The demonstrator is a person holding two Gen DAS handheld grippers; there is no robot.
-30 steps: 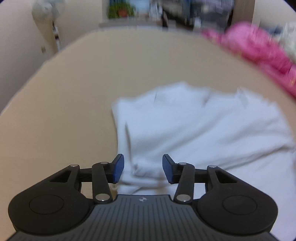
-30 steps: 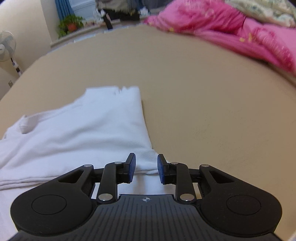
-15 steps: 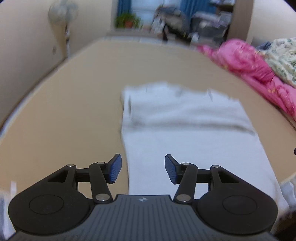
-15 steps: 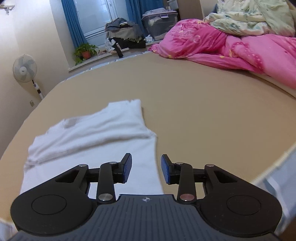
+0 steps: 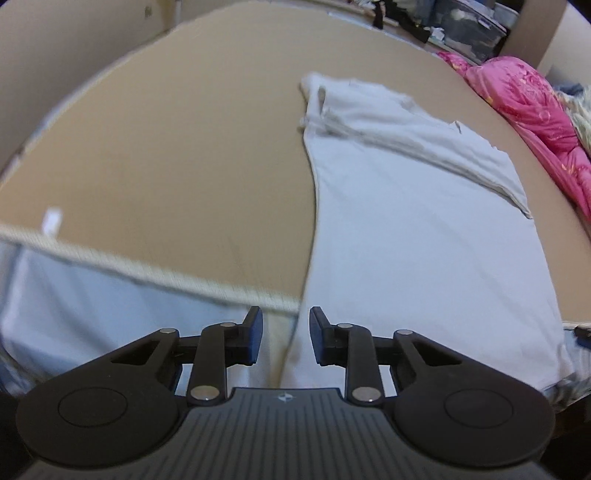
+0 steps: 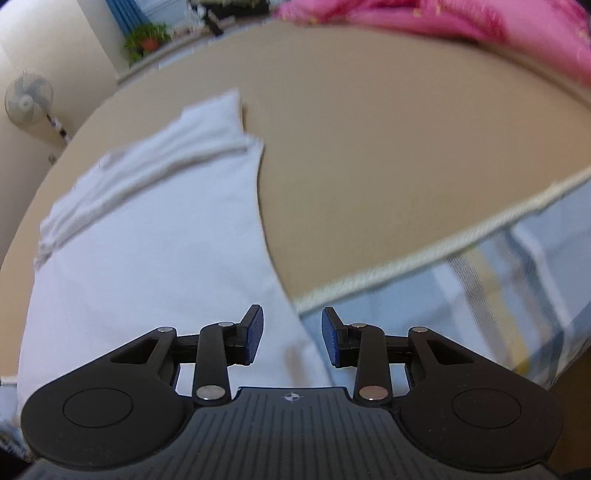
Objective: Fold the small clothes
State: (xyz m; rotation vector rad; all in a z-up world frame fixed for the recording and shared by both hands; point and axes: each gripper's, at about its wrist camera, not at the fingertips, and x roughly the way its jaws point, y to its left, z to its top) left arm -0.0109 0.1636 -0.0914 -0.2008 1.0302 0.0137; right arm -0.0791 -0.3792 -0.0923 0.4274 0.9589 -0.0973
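A white shirt point(image 5: 424, 229) lies flat on the tan bed point(image 5: 166, 166), filling the centre and right of the left wrist frame. Its far part is doubled over into a thick band with ridged edges that runs from the upper centre down toward the right. The near part is one smooth sheet, and its hem drapes over the corded edge of the bed at the bottom of the frame. The cloth looks plain, with no print that can be made out through the blur.

The left tongs point(image 5: 286, 341) are closing, with a gap between the blue pads; the shirt's lower left corner shows through that gap, but nothing is pinched. In the right wrist frame the shirt point(image 6: 147, 240) takes up the left half, with the folded band at upper left. The right tongs point(image 6: 292, 338) stand spread over the shirt's lower right corner, gripping nothing.

A pink quilt point(image 6: 461, 26) lies bunched at the upper right of that frame.
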